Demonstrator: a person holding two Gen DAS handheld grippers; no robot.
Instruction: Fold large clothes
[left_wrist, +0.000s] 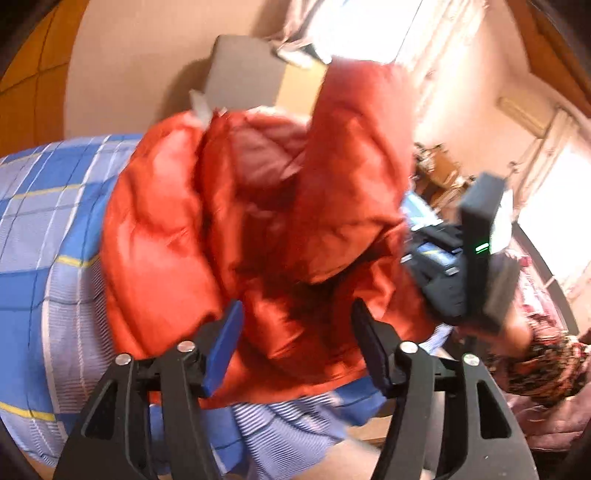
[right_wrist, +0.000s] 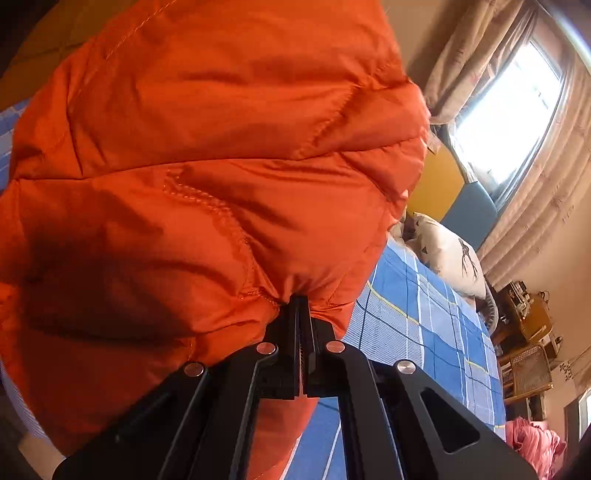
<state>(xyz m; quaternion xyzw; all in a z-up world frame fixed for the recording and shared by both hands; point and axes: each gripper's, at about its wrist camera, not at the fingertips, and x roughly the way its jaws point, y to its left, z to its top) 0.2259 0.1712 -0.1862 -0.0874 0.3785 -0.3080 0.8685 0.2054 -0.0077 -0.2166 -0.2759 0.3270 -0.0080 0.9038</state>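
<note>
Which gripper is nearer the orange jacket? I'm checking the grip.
Right. The right gripper is shut on the orange jacket; the left gripper is open just before it.

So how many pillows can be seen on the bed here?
1. A white pillow with a dark print lies at the far end of the blue plaid bedspread, below the window. The orange jacket fills much of the view and may hide others.

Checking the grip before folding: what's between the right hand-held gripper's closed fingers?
A pinched fold of the puffy orange quilted jacket sits between the right hand-held gripper fingers, seen in the right wrist view.
</note>
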